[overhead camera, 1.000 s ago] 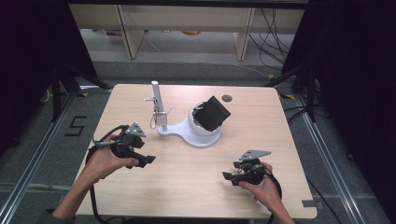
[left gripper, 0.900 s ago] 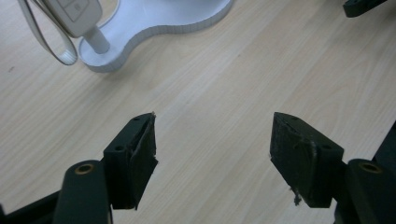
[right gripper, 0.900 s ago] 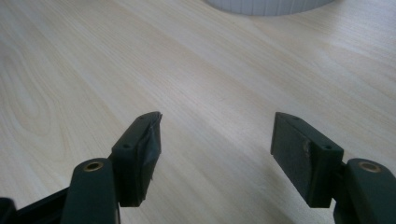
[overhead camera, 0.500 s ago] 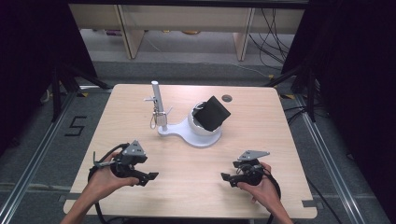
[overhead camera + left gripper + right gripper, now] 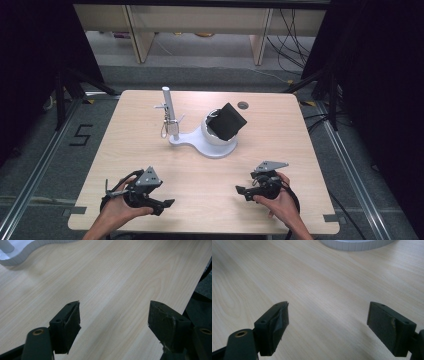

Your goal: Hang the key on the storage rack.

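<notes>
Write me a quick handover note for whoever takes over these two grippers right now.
Left gripper: jaws have just been opening, nothing between them, low over the table's near left.
Right gripper: likewise just opened wide, holding nothing, near right.
White stand sits mid-table: upright post with a small metal piece hanging on it, black square block tilted on its round dome.
Done: neither gripper touches the stand.
Left: unclear; any work on it starts with reaching forward.

Two grippers (image 5: pixel 167 202) (image 5: pixel 240 190) — one white stand (image 5: pixel 216 148), one table (image 5: pixel 280 135)

Left gripper (image 5: pixel 167 203) and right gripper (image 5: pixel 241 190) gape, just opened.
</notes>
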The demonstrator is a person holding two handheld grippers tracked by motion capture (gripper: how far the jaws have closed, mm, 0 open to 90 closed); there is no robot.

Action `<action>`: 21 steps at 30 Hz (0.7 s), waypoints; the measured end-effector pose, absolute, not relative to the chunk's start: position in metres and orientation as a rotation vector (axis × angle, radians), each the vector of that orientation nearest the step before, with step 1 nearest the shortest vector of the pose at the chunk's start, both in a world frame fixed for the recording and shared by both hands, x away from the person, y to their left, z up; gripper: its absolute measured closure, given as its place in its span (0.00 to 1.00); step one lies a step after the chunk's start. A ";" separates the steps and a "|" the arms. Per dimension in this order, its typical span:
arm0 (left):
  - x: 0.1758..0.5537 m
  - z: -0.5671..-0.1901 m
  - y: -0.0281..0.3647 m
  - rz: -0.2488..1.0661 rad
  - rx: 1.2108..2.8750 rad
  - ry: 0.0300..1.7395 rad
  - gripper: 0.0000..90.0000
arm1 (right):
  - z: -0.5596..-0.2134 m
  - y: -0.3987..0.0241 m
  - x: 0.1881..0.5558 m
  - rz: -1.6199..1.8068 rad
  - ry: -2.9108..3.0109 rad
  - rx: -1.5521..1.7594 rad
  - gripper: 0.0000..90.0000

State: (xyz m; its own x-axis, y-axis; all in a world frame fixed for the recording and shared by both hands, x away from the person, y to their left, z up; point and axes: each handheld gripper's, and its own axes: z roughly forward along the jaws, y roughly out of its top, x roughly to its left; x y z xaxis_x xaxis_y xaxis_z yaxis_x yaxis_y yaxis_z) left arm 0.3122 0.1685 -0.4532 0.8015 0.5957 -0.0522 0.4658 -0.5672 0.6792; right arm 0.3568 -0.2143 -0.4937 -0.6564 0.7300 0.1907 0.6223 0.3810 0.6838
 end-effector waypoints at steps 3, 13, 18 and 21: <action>0.310 -0.462 0.170 0.232 2.262 0.797 0.27 | -0.494 -0.214 0.358 1.144 2.490 1.184 0.20; 0.299 -0.486 0.177 0.218 2.291 0.803 0.27 | -0.494 -0.212 0.357 1.139 2.502 1.170 0.20; 0.290 -0.492 0.177 0.242 2.261 0.825 0.27 | -0.495 -0.210 0.356 1.146 2.499 1.171 0.20; 0.285 -0.492 0.176 0.271 2.264 0.816 0.27 | -0.494 -0.211 0.356 1.135 2.511 1.161 0.20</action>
